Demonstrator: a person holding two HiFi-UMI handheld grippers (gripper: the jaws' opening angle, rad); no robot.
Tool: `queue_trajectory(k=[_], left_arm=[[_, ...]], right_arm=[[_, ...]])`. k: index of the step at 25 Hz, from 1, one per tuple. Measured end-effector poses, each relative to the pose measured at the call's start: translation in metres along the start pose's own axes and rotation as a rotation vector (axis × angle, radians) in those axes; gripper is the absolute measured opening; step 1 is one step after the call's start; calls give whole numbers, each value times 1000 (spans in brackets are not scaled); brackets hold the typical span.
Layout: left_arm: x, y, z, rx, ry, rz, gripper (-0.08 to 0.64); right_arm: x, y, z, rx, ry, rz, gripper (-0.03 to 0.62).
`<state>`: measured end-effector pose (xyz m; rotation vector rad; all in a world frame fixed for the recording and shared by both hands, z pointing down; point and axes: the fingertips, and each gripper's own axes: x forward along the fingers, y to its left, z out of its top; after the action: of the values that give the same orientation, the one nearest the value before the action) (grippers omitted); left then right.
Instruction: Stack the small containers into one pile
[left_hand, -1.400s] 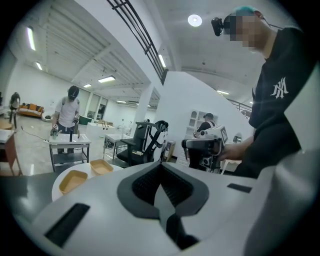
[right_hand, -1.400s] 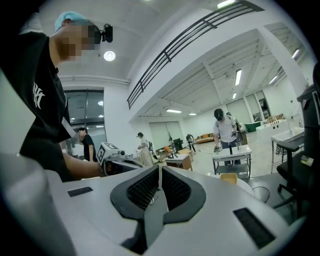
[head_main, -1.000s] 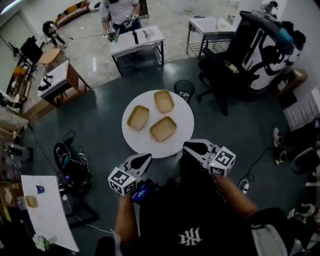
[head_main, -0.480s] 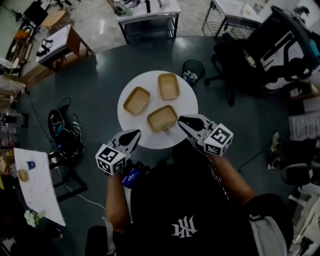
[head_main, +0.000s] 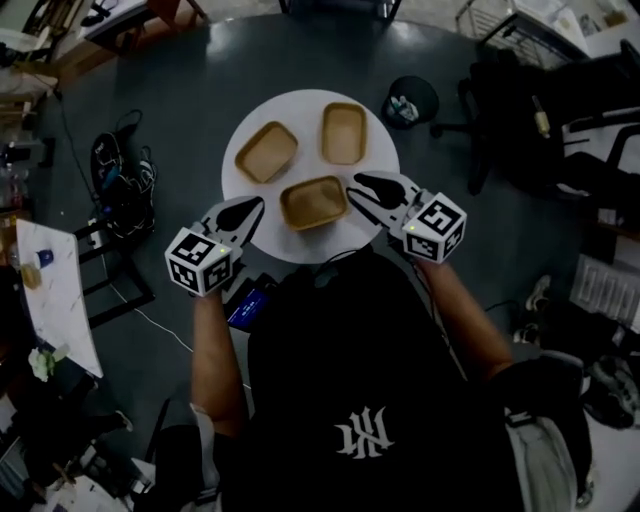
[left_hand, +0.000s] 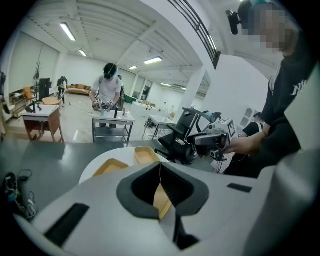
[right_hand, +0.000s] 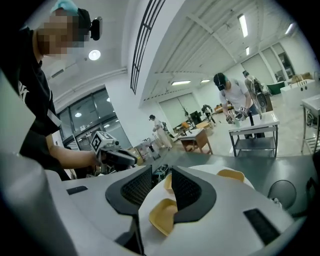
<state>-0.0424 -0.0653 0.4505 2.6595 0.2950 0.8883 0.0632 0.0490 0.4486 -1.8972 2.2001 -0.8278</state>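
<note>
- The three small containers are lying apart and unstacked on the round surface (head_main: 300, 108). The near container (head_main: 314, 202) is serving as the reference for all positions below.
- The left container (head_main: 266, 152) is sitting beyond the near container, off its left end. The far container (head_main: 344, 133) is sitting beyond it, off its right end.
- The near container is lying with its long axis crosswise to the person, so one short end is facing each claw.
- The right claw (head_main: 356, 187) is hovering just beside the near container's right end. Its jaws have just been opening and are standing wide, with nothing held between them.
- The left claw (head_main: 257, 204) is pointing at the near container's left end from slightly further off. Its jaws are pressed together and are gripping nothing.
- Judgement: the right claw is the nearer one, so the first pick is probably falling to it. The rim at that short end is lying ahead of and below its jaws.
</note>
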Motion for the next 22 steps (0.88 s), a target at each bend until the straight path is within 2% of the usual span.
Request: queue_trajectory(k=[5, 8, 12, 16, 22], left_arm=[[15, 5, -7, -68, 47, 34, 6], [24, 15, -23, -125, 102, 47, 40], [34, 31, -48, -192, 180, 57, 60], [48, 38, -78, -278, 262, 19, 77], [66, 55, -118, -432, 342, -32, 104]], right_arm=[[8, -23, -18, 67, 46, 50, 155], [17, -33, -35, 135, 91, 61, 155], [30, -54, -66, 236, 161, 7, 155], [28, -69, -104, 342, 250, -56, 155], [26, -84, -133, 422, 347, -151, 155]])
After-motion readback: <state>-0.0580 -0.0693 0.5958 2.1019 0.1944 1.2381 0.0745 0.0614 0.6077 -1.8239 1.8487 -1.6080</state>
